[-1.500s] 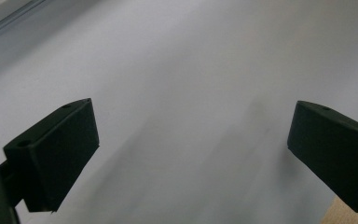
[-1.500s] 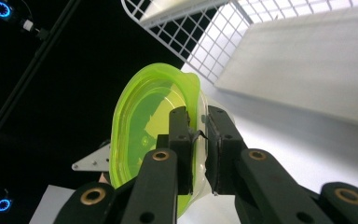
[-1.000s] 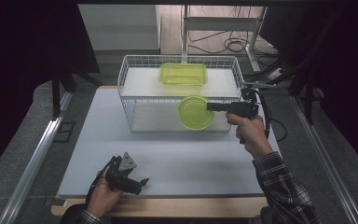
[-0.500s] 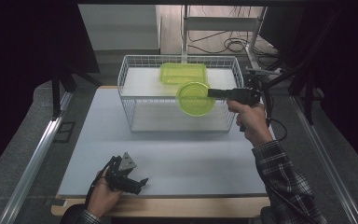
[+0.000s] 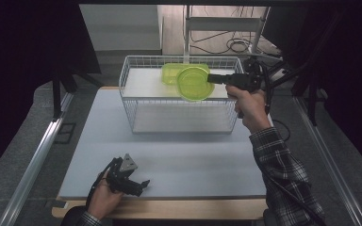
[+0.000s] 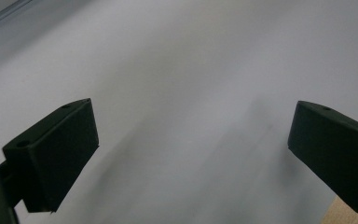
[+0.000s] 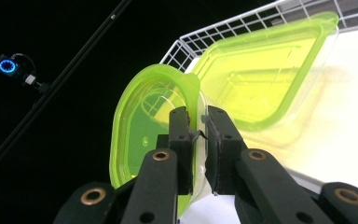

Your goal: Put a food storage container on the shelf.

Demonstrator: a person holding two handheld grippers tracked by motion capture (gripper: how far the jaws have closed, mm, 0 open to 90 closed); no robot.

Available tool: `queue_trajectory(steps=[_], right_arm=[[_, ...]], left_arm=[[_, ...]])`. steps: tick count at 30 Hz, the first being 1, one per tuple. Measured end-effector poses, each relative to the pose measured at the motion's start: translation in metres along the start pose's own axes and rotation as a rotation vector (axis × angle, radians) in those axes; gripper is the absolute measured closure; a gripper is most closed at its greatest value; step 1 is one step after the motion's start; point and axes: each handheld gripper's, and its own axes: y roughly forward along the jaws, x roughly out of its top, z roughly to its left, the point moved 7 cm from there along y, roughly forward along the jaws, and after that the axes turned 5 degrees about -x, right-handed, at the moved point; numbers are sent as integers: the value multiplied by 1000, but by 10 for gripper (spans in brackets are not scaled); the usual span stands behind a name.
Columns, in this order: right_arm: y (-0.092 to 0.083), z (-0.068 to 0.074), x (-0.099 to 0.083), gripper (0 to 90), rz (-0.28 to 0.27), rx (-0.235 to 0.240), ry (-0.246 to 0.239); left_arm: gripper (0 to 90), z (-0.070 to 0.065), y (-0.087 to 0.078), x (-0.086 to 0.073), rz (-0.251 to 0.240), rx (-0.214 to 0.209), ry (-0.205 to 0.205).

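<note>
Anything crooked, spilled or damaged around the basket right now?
Nothing spilled or broken. The round green container is tipped on edge, because the right gripper pinches its rim above the wire basket. The rectangular green container lies flat inside. The left gripper rests open on the table.

round lid (image 7: 135, 140) base behind fingers (image 7: 181, 140), perhaps blurred

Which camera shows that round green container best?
The right gripper view: the round green container looms close, its rim pinched in the right claw. The high view shows it small above the wire basket.
</note>
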Motion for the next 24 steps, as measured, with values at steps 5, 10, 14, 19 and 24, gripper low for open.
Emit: queue_trajectory(steps=[5,10,14,19,24], right_arm=[[2,4,9,811,-16,-4,4],[6,8,20,811,-39,-18,-4],[12,9,28,811,-46,-41,-2],[19,10,37,811,-64,-61,-2],[29,9,43,811,-72,-90,-8]], left_arm=[[15,0,0,0,-1,0,-1],[15,0,0,0,-1,-2,-3],[15,1,-1,0,-2,-1,-5],[15,1,-1,-1,0,-2,-5],[15,1,-1,-1,1,-2,-5]])
